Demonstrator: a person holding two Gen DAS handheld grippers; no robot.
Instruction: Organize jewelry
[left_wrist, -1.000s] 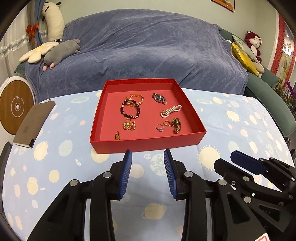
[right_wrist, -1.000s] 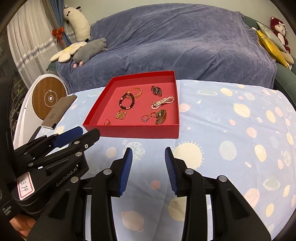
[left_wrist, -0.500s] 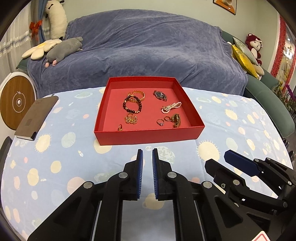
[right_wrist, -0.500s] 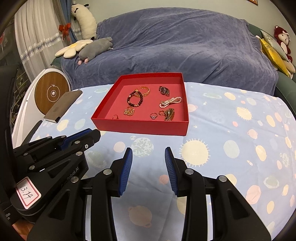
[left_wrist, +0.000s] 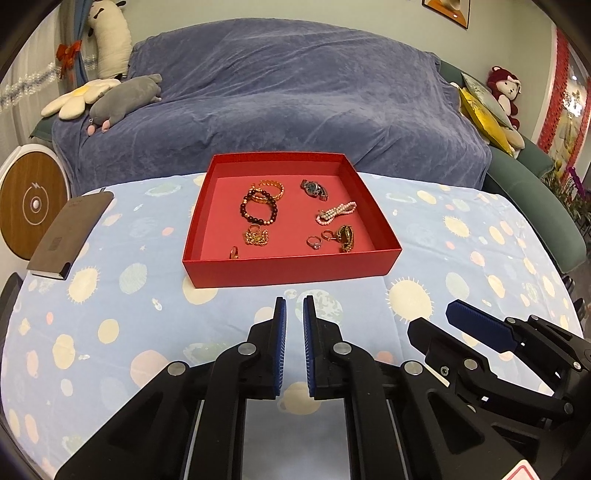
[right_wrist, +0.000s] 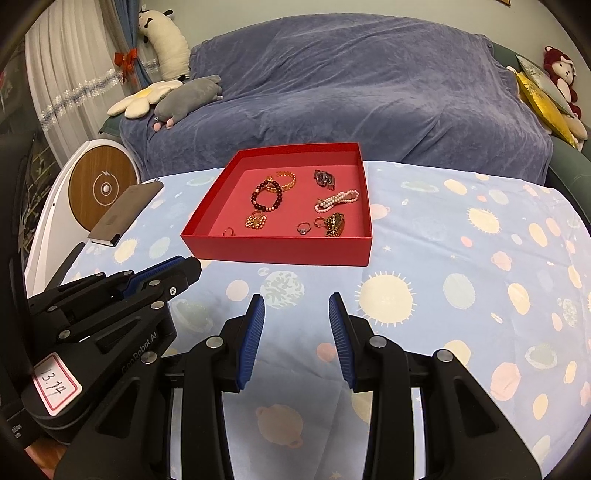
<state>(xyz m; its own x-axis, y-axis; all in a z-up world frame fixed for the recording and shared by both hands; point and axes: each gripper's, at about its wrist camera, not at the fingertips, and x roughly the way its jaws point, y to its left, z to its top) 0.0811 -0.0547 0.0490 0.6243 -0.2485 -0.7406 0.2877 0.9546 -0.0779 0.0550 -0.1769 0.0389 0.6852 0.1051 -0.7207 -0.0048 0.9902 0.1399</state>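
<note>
L gripper (left_wrist: 294, 306) jaws have closed on nothing since 1 s ago; R gripper (right_wrist: 296, 304) is gaping, empty. Red tray (left_wrist: 291, 271) jewelry is sitting untouched; no pick begun.

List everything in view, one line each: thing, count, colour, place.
box: 1, red, mid-table
bead bracelet: 1, dark red, in box
gold bangle: 1, gold, behind bead bracelet
watch: 1, dark, box rear
pearl strand: 1, pale pink, box right
notebook: 1, brown, table's left edge
tablecloth: 1, blue, planet print
sofa cover: 1, blue, behind table
grey plush: 1, on sofa
left gripper: 1, black, blue pads, shut, empty
right gripper: 1, black, blue pads, open, empty
</note>
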